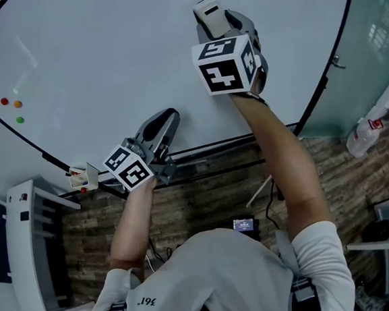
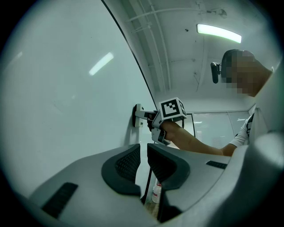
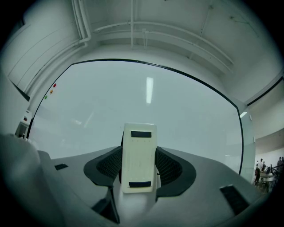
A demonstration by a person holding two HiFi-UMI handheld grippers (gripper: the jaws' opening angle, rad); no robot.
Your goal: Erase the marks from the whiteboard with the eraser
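Observation:
The whiteboard (image 1: 109, 49) fills the upper head view, and I see no pen marks on it. High on the board, my right gripper (image 1: 218, 23) is shut on a cream eraser (image 1: 208, 12), which it presses flat against the surface. In the right gripper view the eraser (image 3: 139, 157) stands upright between the jaws of the right gripper (image 3: 139, 167), with the whiteboard (image 3: 186, 111) behind it. My left gripper (image 1: 165, 120) hovers low by the board's bottom edge, shut and holding nothing. The left gripper view shows the left gripper (image 2: 143, 162) with only a thin gap, and the eraser (image 2: 136, 115) on the board beyond.
Three small magnets (image 1: 12, 107), red, orange and green, sit at the board's left. A marker tray (image 1: 202, 149) runs along the bottom edge, with a small box (image 1: 84, 174) at its left end. A spray bottle (image 1: 365, 132) stands at the right, beside a glass wall (image 1: 372, 59).

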